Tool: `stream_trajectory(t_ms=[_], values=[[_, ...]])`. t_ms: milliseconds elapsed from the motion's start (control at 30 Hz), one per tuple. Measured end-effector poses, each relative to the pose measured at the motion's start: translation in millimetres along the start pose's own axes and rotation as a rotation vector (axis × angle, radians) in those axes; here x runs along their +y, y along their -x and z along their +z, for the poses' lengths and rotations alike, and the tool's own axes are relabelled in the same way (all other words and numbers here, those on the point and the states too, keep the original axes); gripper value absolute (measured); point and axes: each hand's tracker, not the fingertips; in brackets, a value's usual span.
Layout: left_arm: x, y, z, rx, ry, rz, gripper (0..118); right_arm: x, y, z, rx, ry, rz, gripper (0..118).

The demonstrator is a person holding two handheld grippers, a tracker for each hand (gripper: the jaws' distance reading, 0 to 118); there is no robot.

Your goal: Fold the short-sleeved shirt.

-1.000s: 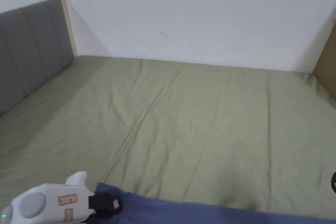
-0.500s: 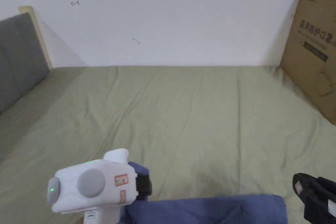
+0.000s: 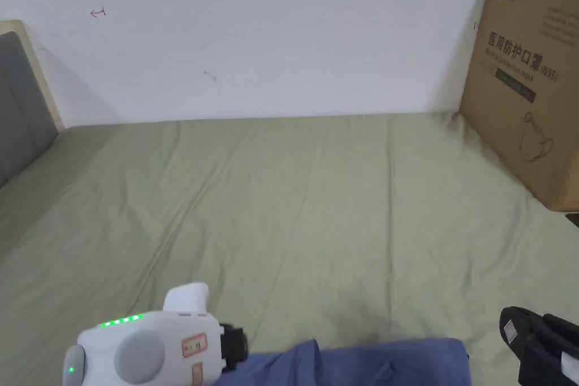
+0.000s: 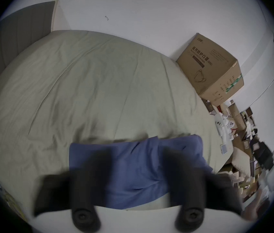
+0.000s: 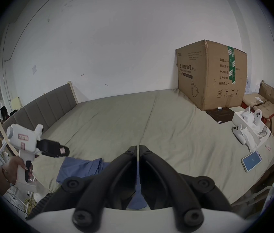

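Observation:
The blue short-sleeved shirt (image 3: 362, 361) lies bunched in a narrow band at the near edge of the olive-green bed (image 3: 294, 206). It is wider in the left gripper view, as the shirt (image 4: 136, 169). My left gripper (image 3: 234, 345) hovers just left of the shirt's left end. Its blurred jaws stand wide apart in its own view (image 4: 136, 167), holding nothing. My right gripper (image 3: 517, 330) is off the shirt's right end. In the right gripper view its jaws (image 5: 138, 148) are pressed together, with no cloth seen at the tips. The left gripper (image 5: 55, 150) there hangs above the shirt (image 5: 80, 167).
A large cardboard box (image 3: 526, 82) stands at the bed's far right corner. A grey headboard (image 3: 17, 110) lines the left side. On the right of the bed lie a black mat (image 5: 220, 114), white controllers in a box (image 5: 249, 124) and a phone (image 5: 251, 160).
The left gripper was on the shirt's left edge; now it is open and off the cloth, lower and to the left. The shirt's left end lies folded inward. The head camera has turned right.

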Motion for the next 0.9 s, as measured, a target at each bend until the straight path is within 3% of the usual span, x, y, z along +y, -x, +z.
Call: stream_trajectory(t_ms=[233, 333, 467, 600, 767, 800, 833, 867, 900], values=[[-29, -40, -76, -0.032, 0.176, -0.162, 0, -5, 2, -9, 0.006, 0.037, 0.006, 2], [-43, -54, -109, -0.03, 0.299, -0.167, 0, -7, 2, -11, 0.004, 0.052, 0.007, 2], [-49, -70, -97, -0.031, 0.249, -0.292, 0, -10, 4, -12, 0.007, 0.07, 0.008, 2], [-33, -53, -59, -0.486, 0.293, -0.074, 0, -12, 9, -12, 0.021, 0.079, 0.017, 2], [-6, 22, 6, -0.593, 0.076, 0.131, 0, -8, 16, -12, 0.033, 0.073, 0.027, 2], [-2, 43, 13, -0.613, 0.055, 0.182, 7, -7, 18, -12, 0.035, 0.073, 0.028, 2], [3, 63, 24, -0.642, 0.042, 0.244, 24, -7, 20, -14, 0.037, 0.077, 0.031, 2], [5, 84, 30, -0.631, 0.043, 0.289, 50, -6, 21, -14, 0.039, 0.079, 0.035, 2], [5, 101, 34, -0.604, 0.032, 0.309, 95, -6, 23, -15, 0.04, 0.081, 0.04, 2]])
